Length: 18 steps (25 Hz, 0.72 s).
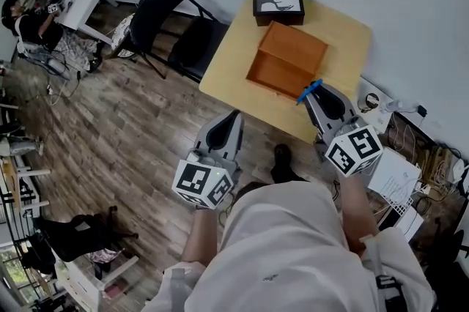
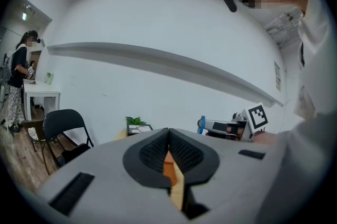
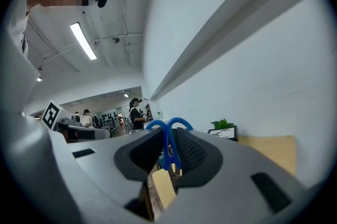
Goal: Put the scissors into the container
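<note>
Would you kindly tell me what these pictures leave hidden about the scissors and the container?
- Scissors blades: head view and right gripper view, covered by the right gripper.
- Container: right gripper view, blocked by that gripper's body; left gripper view, just a sliver.

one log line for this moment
right gripper: shut on scissors, by box corner | left gripper: shut, empty, off table | box: empty on table | scissors not yet in
</note>
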Each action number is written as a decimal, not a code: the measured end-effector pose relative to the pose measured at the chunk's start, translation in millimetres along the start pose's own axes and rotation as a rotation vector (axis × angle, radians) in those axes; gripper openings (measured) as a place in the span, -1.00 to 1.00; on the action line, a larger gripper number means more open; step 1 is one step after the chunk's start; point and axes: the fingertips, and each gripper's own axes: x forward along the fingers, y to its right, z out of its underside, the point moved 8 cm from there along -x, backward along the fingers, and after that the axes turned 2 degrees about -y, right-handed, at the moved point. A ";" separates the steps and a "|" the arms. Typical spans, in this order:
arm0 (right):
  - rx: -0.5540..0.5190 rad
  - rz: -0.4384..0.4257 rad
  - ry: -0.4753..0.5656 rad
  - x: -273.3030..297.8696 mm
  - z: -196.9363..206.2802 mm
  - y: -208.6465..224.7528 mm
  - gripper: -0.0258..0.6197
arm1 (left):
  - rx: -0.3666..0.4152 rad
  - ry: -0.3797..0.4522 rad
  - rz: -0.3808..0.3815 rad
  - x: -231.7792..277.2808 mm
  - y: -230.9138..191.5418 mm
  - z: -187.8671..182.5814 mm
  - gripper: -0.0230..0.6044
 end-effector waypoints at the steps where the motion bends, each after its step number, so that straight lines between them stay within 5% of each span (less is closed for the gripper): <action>1: 0.000 -0.006 -0.006 2.8 0.3 6.8 -0.68 | -0.007 0.005 -0.008 5.0 -0.3 -0.3 -0.91; 18: 0.013 -0.018 -0.102 39.7 29.3 52.0 -0.68 | -0.038 -0.031 -0.081 28.4 -14.1 13.2 -0.91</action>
